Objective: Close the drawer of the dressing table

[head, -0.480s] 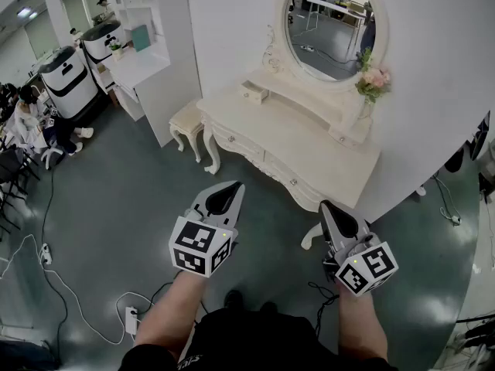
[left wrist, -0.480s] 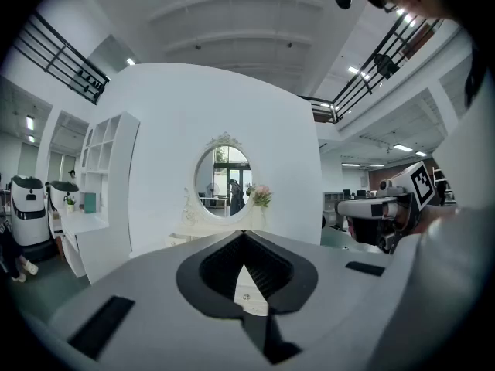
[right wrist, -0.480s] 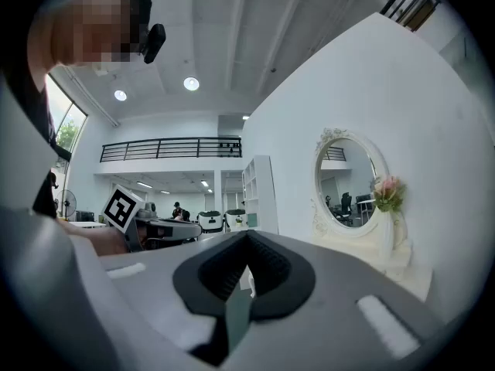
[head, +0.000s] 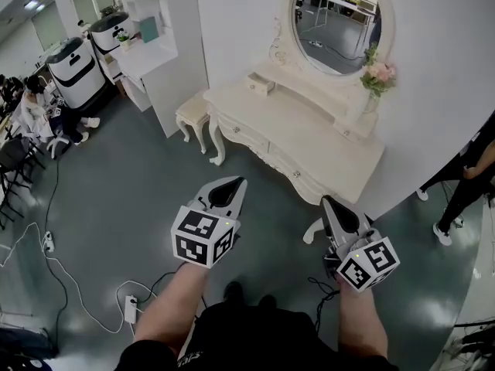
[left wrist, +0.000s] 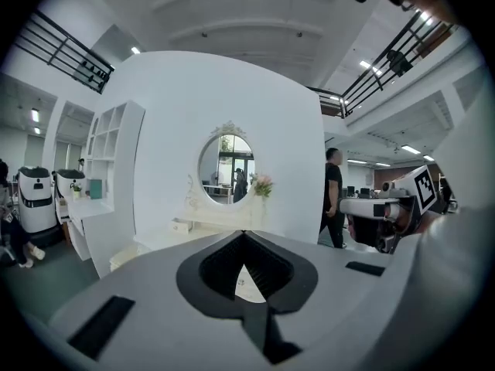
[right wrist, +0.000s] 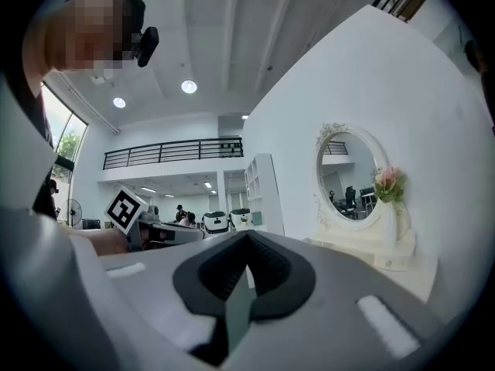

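Observation:
The cream dressing table (head: 325, 141) stands against the white wall, with an oval mirror (head: 336, 18) and pink flowers (head: 379, 76). A small drawer (head: 261, 83) on its upper shelf is pulled out. The front drawers below the top look flush. My left gripper (head: 238, 181) is shut and empty, held over the floor short of the table. My right gripper (head: 326, 200) is also shut and empty, near the table's front right leg. In the left gripper view the shut left gripper (left wrist: 244, 233) points at the table (left wrist: 209, 224). The right gripper (right wrist: 247, 234) has the table (right wrist: 387, 253) off to its right.
A cream stool (head: 191, 118) is beside the table's left end. A white shelf unit (head: 155, 45) and two white machines (head: 73, 72) stand further left, near seated people (head: 35, 107). Cables and a power strip (head: 130, 309) lie on the floor. A person (head: 464, 184) walks at right.
The head view has shifted slightly, and the person has come into view at the right edge. Both grippers stay shut in much the same place.

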